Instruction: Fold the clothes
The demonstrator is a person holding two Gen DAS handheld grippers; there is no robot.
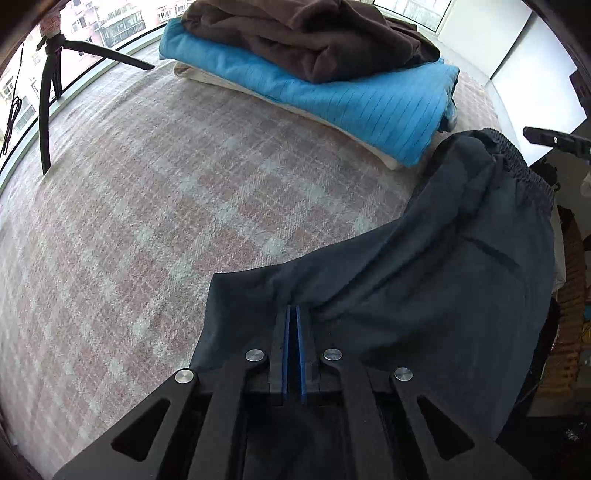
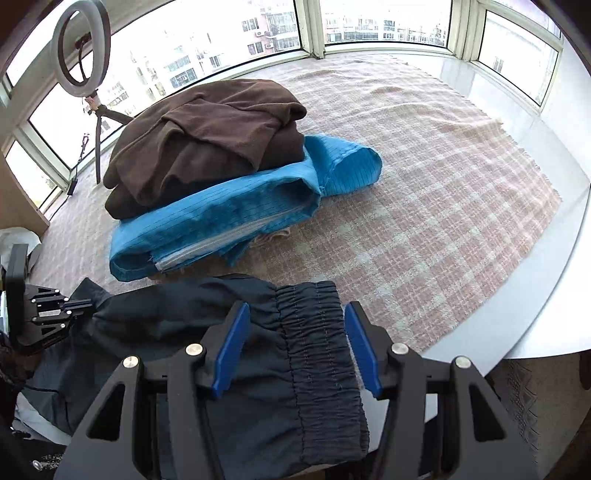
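One navy garment (image 1: 424, 280): left hand-held gripper (image 1: 294, 314) pinches it, right hand-held gripper (image 2: 295, 328) straddles it unclamped; three folded pieces (image 2: 207, 147) behind.

A pink and white checked blanket (image 2: 424, 206) is lying over the white table (image 2: 576, 280). A ring light (image 2: 80, 51) is standing on a black tripod (image 1: 48, 96) near the windows (image 2: 384, 22). Tall buildings (image 2: 207, 48) are showing outside through the glass. A black cord (image 1: 13, 110) is hanging down beside the tripod.
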